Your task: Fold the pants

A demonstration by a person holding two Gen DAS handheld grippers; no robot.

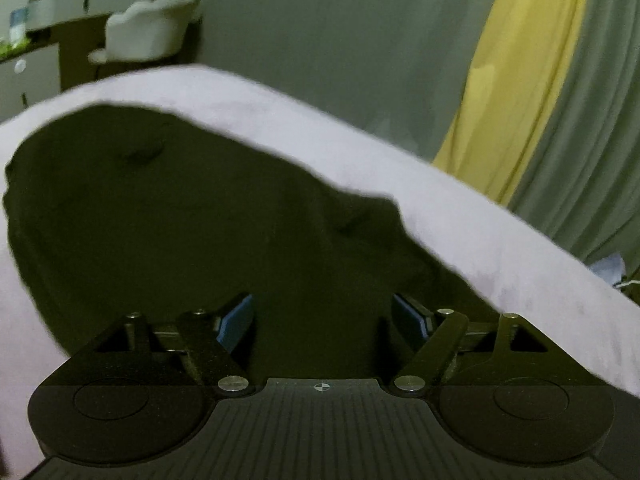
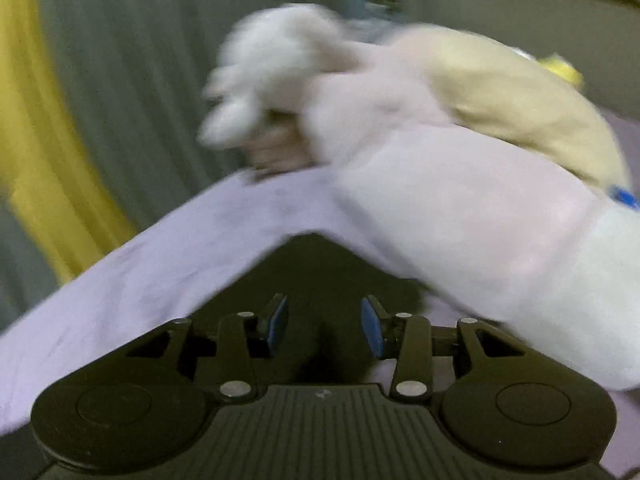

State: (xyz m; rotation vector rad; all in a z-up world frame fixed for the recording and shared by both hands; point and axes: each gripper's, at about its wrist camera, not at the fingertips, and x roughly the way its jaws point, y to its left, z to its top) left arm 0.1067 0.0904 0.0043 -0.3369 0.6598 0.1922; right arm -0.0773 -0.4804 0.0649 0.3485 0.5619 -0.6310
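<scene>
Dark, near-black pants (image 1: 200,216) lie spread on a pale lilac bed sheet (image 1: 360,148). My left gripper (image 1: 324,320) is open, its blue pads (image 1: 236,320) apart just over the pants' near part. In the right wrist view a pointed corner of the dark pants (image 2: 316,272) lies on the lilac sheet (image 2: 160,260). My right gripper (image 2: 324,326) is open with blue pads (image 2: 370,328) on either side of the dark cloth. The right view is motion-blurred.
A white plush bundle and pillows (image 2: 460,184) and a beige cushion (image 2: 520,96) lie on the bed at right. Grey and yellow curtains (image 1: 532,60) hang behind. A white chair (image 1: 148,28) and desk (image 1: 60,4) stand beyond the bed's far left.
</scene>
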